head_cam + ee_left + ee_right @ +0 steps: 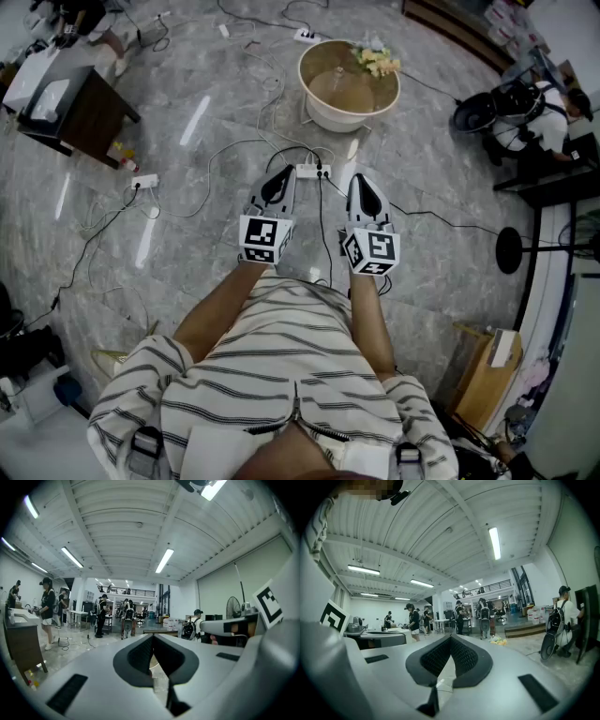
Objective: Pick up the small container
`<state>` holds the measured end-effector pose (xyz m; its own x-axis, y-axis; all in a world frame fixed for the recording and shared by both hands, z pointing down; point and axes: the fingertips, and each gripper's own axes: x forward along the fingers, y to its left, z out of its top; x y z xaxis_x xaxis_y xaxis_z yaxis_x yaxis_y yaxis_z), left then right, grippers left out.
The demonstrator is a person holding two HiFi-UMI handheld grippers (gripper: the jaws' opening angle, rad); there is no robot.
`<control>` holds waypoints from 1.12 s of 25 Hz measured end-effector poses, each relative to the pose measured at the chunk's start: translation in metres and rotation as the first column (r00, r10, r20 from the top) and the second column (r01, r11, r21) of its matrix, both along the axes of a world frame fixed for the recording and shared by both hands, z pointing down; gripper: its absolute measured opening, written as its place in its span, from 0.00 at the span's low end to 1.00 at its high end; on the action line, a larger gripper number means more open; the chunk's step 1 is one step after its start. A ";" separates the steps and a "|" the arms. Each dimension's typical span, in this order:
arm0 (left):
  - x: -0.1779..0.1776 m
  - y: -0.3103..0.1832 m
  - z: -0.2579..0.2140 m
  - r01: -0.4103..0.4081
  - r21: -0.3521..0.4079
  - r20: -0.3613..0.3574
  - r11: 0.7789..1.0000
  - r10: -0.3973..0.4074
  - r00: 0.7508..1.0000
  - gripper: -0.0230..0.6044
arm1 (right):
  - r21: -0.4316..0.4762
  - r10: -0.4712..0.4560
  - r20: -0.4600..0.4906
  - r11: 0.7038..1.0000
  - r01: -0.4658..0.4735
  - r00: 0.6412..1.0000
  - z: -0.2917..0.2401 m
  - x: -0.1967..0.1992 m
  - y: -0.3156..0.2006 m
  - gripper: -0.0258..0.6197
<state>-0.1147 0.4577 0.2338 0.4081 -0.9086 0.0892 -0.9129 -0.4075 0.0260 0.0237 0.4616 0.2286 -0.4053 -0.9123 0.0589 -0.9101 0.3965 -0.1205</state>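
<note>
Two grippers were held out level in front of us, well short of anything to pick up. The left gripper [282, 174] had its jaws closed tip to tip with nothing between them, and the right gripper [361, 180] was the same: pads together, empty.

We could not firmly pick out the small container. Our best guess was the pale round shape [342, 89] lying inside the cream tub [349, 121] on the floor ahead, near the yellow bits [377, 62] at its far rim. It lay well apart from both grippers.

Several things could go wrong from here, in our judgement. Loose cables [216, 155] and a power strip [312, 172] lay on the floor between us and the tub, so a step forward could snag a foot or drag a plug. Jaws left closed on arrival would only push the container about. The tub's wall could also block a level approach. With the yellow bits so near, a hasty grab might take the wrong thing.

Much was hard to read. From the head view the tub's inside was small and washed out, so we could not tell whether the round shape was a separate vessel or part of the tub. Both gripper views looked across the room at distant people and benches and showed nothing of the tub's contents. Our own torso hid our feet and the floor under them.
</note>
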 end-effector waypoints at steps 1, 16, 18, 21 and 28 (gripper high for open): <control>-0.004 -0.002 0.000 0.000 -0.005 -0.001 1.000 0.000 1.000 0.03 | 0.003 -0.003 0.015 1.000 0.003 1.000 -0.001 -0.004 -0.002 0.05; -0.052 -0.007 0.014 -0.065 -0.025 -0.032 0.998 0.064 0.997 0.03 | 0.018 0.037 0.012 0.999 -0.038 0.999 0.000 -0.057 0.000 0.05; -0.056 -0.012 0.010 -0.071 -0.018 -0.033 0.997 0.071 0.997 0.03 | 0.023 0.041 0.007 0.999 -0.041 0.999 -0.003 -0.063 -0.005 0.05; -0.058 -0.017 0.007 -0.086 -0.011 -0.026 0.996 0.086 0.996 0.03 | 0.026 0.051 0.006 0.998 -0.051 0.999 -0.005 -0.067 -0.010 0.05; -0.056 -0.048 0.013 -0.111 -0.016 -0.008 0.994 0.111 0.994 0.03 | 0.034 0.054 0.003 0.998 -0.054 0.999 0.000 -0.072 -0.039 0.05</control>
